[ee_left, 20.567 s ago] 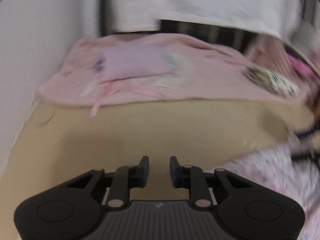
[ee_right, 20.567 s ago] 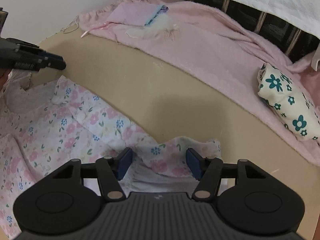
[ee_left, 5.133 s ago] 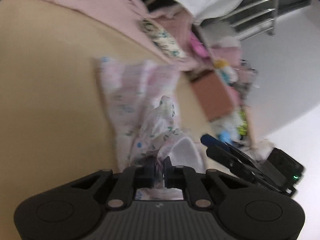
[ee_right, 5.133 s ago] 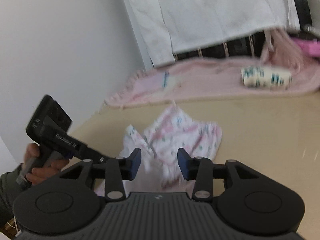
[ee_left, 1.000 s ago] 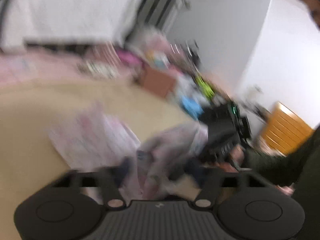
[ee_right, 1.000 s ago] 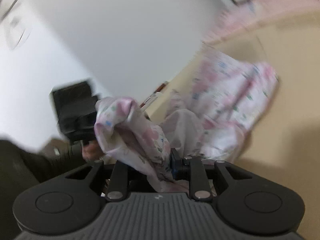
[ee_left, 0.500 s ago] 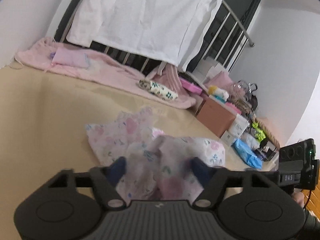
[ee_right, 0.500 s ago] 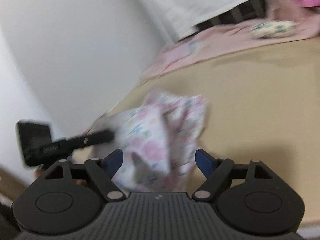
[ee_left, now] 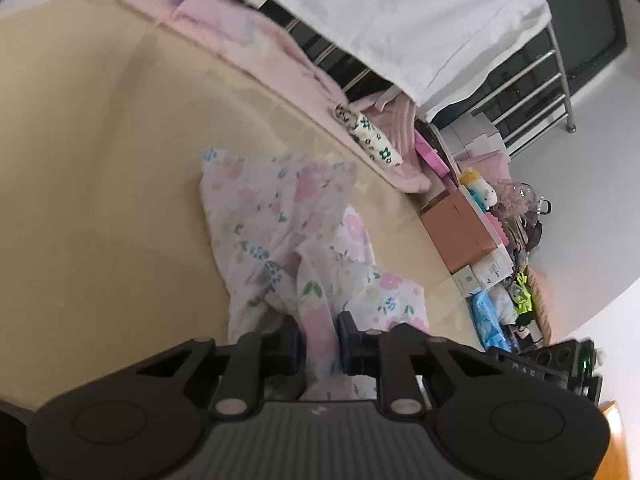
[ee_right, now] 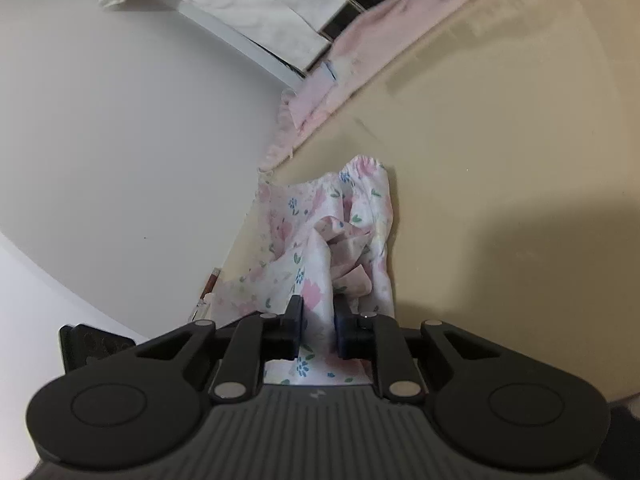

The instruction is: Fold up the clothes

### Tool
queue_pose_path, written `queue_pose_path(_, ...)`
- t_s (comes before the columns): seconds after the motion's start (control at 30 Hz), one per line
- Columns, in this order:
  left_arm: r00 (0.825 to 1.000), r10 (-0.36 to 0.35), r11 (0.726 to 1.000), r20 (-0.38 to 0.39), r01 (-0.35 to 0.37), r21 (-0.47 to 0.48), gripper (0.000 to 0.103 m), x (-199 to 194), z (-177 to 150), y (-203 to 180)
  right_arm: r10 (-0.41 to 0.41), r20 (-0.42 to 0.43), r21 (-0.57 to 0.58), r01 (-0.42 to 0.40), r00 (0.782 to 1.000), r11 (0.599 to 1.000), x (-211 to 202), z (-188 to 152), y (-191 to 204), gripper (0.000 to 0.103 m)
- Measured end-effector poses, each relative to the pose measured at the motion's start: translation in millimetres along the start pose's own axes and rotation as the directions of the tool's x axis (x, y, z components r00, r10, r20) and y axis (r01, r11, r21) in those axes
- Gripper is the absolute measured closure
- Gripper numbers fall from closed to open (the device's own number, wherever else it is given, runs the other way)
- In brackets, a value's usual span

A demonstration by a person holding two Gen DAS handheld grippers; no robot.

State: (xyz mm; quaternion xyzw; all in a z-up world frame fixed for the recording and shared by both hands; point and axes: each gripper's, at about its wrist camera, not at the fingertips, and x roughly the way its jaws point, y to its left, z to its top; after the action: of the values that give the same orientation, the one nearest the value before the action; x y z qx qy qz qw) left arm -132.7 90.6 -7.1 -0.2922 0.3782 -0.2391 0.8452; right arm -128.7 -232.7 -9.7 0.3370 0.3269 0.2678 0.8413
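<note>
Garment: the thin white cotton garment printed with pink and blue flowers [ee_left: 280, 224] lies bunched on the tan mattress cover [ee_left: 100, 160], its far part spread flat, its near part gathered upward.
Change: half a second ago both pairs of fingers stood wide apart over the cloth; now each has closed on a fold.
Left gripper [ee_left: 319, 340]: narrowed onto a pink-flowered ridge of fabric.
Right gripper [ee_right: 318, 330]: likewise pinched on a raised fold.
Meaning: probably a fresh two-point hold, ready for lifting and laying out the next fold.
Surroundings: fuzzy pink blanket [ee_left: 256, 36] along the far edge.
</note>
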Motion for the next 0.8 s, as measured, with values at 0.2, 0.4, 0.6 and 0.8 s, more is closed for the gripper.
queue_pose_path(0.2, 1.0, -0.001, 0.998, -0.007, 0.001, 0.057, 0.083, 0.3, -1.6, -2.4, -0.071, 0.036, -0.202, 0.077, 0.997, 0.976, -2.0, -2.4, 29.4, 0.091)
queue_pose_path(0.4, 1.0, 0.008, 0.995, 0.008, -0.008, 0.095, 0.076, -6.6, -6.6, -5.6, -0.166, 0.116, -0.334, 0.196, 0.979, 0.922, -1.7, -6.6, 53.2, 0.077)
queue_pose_path(0.6, 0.995, 0.02, 0.974, 0.1, -0.042, 0.221, 0.036, -35.4, -1.2, -24.1, -0.12, 0.149, -0.512, 0.181, 0.981, 0.84, 10.0, -6.3, 89.9, 0.076)
queue_pose_path(0.8, 0.986, 0.144, 0.983, 0.088, -0.153, 0.102, 0.098, -19.9, 17.2, -17.8, -0.149, 0.074, -0.524, 0.165, 0.986, 0.835, 41.6, -19.2, 84.5, 0.079)
